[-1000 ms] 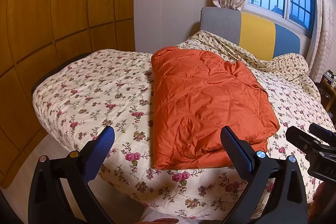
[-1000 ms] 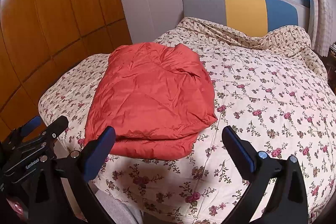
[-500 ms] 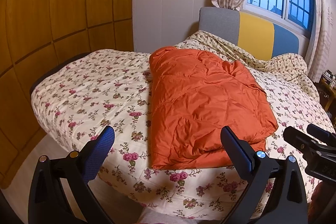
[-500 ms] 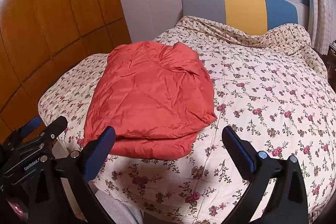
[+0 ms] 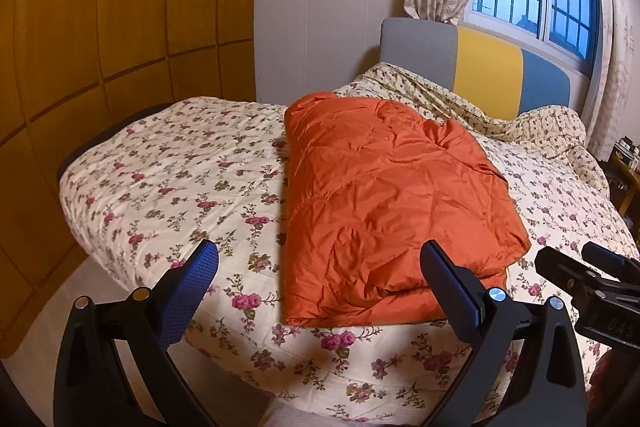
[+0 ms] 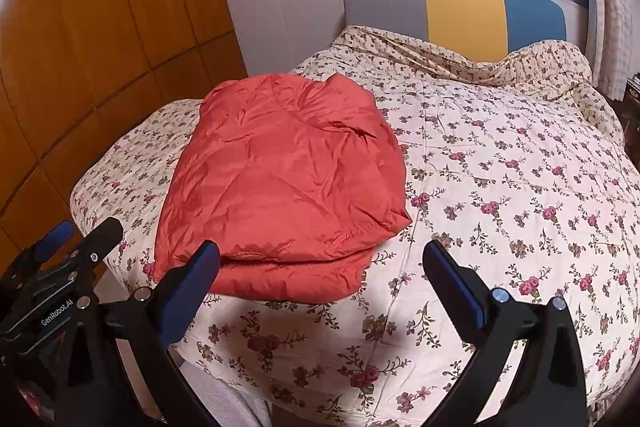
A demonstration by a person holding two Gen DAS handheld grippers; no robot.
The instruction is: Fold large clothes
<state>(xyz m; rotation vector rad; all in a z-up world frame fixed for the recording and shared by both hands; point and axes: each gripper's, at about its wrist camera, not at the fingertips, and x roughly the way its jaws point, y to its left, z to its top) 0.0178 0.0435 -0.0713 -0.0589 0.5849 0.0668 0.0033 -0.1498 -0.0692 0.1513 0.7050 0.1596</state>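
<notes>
orange jacket (image 5: 384, 211) lying on floral bed (image 5: 168, 179), near the foot edge, already folded into a rough rectangle, layers stacked, doubled hem facing the grippers. left gripper (image 5: 320, 279) wide open, empty, held off the bed in front of the near hem. right gripper (image 6: 320, 271) also wide open, empty, just off the near right corner of the jacket (image 6: 280, 179).

judged state: fold largely done; perhaps one more fold or a tidy-up left. cannot tell which from here.

for a further fold: pinch both near corners through all layers, not only the top one. puffy slick shell likely to slide, so bite deep past the stitched hem. lift both sides level, carry toward the headboard (image 5: 480, 75), lay down with edges matched. press air out afterwards, else likely to spring open.

risk: catching the bedspread along with the bottom layer.
</notes>
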